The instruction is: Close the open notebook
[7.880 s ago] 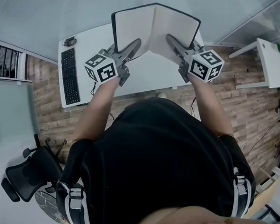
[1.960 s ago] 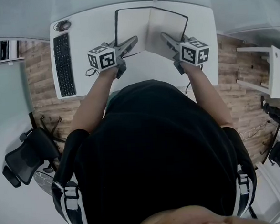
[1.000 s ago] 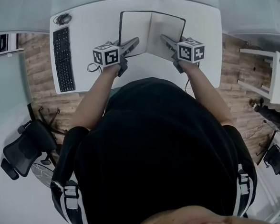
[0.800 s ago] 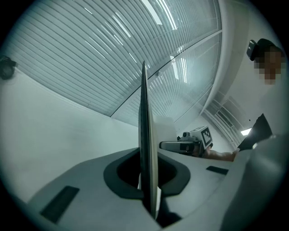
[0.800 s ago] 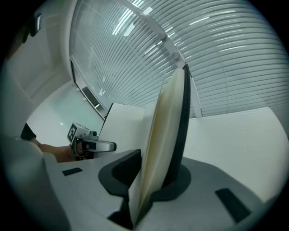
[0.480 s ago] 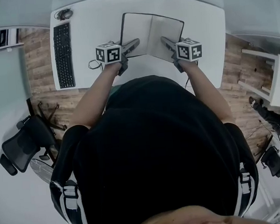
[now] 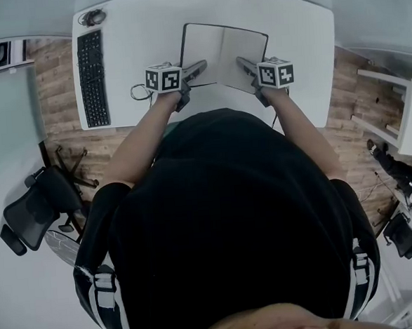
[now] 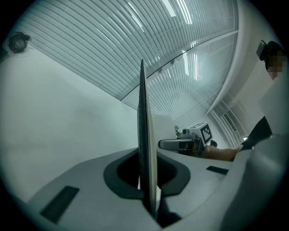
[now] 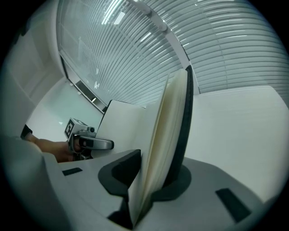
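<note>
Head view: the open notebook [image 7: 215, 47] sits over the white table [image 7: 134, 39]. The left claw [image 7: 201, 68] pinches its thin left leaf, and the right claw [image 7: 242, 62] pinches its thick right half.

One notebook [image 7: 223, 53], open, sits between two tools: one left tool [image 7: 199, 67] and one right tool [image 7: 242, 62]. One counter [image 7: 134, 39] carries one keyboard [image 7: 92, 78], left of the left tool. One black office chair [image 7: 27, 225] stands farther left of that tool, and one white side table [image 7: 408, 121] stands right of the right tool.

My left gripper [image 7: 200, 66] is clamped on the notebook's [image 7: 208, 47] left cover. My right gripper [image 7: 243, 62] pinches its right half. Both reach out ahead of me.
</note>
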`<action>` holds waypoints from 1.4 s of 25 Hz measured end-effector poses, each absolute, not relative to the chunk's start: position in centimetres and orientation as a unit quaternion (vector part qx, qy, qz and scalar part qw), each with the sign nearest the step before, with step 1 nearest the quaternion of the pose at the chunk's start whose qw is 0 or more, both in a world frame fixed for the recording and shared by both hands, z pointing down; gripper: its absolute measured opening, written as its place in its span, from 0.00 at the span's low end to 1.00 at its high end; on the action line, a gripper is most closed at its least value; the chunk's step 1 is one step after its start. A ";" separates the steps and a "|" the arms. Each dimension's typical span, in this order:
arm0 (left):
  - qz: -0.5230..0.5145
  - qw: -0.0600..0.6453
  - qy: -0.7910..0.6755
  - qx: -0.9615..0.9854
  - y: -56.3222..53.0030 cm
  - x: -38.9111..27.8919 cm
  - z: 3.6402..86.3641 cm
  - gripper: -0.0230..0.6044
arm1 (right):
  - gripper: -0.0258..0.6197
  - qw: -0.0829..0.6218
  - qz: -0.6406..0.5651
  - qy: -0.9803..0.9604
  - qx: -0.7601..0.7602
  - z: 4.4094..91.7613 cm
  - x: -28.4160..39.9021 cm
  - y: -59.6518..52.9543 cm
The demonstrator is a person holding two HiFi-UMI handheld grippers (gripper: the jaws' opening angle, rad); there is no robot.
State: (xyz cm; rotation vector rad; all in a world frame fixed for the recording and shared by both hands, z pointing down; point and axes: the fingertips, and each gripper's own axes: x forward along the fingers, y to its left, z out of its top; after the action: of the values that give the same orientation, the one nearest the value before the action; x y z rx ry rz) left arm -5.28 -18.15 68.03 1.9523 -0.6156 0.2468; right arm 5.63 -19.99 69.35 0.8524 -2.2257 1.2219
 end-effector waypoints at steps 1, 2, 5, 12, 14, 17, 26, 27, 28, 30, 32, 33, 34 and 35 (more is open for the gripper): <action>0.107 0.515 -0.257 0.811 -18.1 -5.4 68.5 0.10 | 0.18 0.234 0.446 -0.806 0.310 69.9 5.6 -19.9; 0.110 0.515 -0.257 0.810 -18.2 -5.6 68.9 0.10 | 0.18 0.237 0.448 -0.804 0.310 70.3 5.6 -19.9; 0.112 0.523 -0.256 0.805 -18.2 -5.6 69.9 0.10 | 0.18 0.236 0.461 -0.798 0.309 71.0 5.3 -19.9; 0.121 0.540 -0.258 0.792 -17.2 -5.2 71.4 0.10 | 0.18 0.257 0.477 -0.785 0.301 73.1 5.2 -19.0; 0.124 0.542 -0.259 0.789 -17.1 -5.3 71.5 0.10 | 0.18 0.260 0.481 -0.783 0.299 73.5 5.1 -19.0; 0.127 0.550 -0.259 0.784 -16.8 -5.3 72.0 0.10 | 0.18 0.266 0.485 -0.779 0.293 74.0 5.0 -18.7; 0.136 0.574 -0.245 0.769 -15.7 -5.0 73.6 0.10 | 0.18 0.291 0.488 -0.772 0.285 75.2 5.0 -17.8; 0.138 0.577 -0.243 0.768 -15.6 -5.0 73.7 0.10 | 0.18 0.295 0.487 -0.772 0.283 75.3 5.0 -17.7; 0.140 0.579 -0.242 0.766 -15.4 -5.0 73.9 0.10 | 0.18 0.298 0.487 -0.772 0.281 75.5 4.9 -17.6; 0.143 0.582 -0.242 0.763 -15.3 -5.1 74.2 0.10 | 0.18 0.302 0.485 -0.772 0.278 75.7 4.8 -17.6; 0.144 0.583 -0.247 0.760 -15.3 -5.3 74.5 0.10 | 0.18 0.304 0.485 -0.772 0.276 75.9 4.7 -17.7; 0.145 0.584 -0.249 0.759 -15.3 -5.3 74.6 0.10 | 0.18 0.304 0.486 -0.772 0.276 75.9 4.6 -17.7; 0.146 0.584 -0.252 0.758 -15.3 -5.4 74.7 0.10 | 0.18 0.305 0.486 -0.771 0.276 76.0 4.5 -17.7; 0.146 0.585 -0.254 0.756 -15.3 -5.4 74.8 0.10 | 0.18 0.306 0.487 -0.770 0.275 76.2 4.5 -17.7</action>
State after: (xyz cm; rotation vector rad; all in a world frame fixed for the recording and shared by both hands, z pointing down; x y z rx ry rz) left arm -5.45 -15.31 74.81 1.7642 -0.5916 0.3412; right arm 4.49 -17.67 76.18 0.7286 -2.0376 1.2893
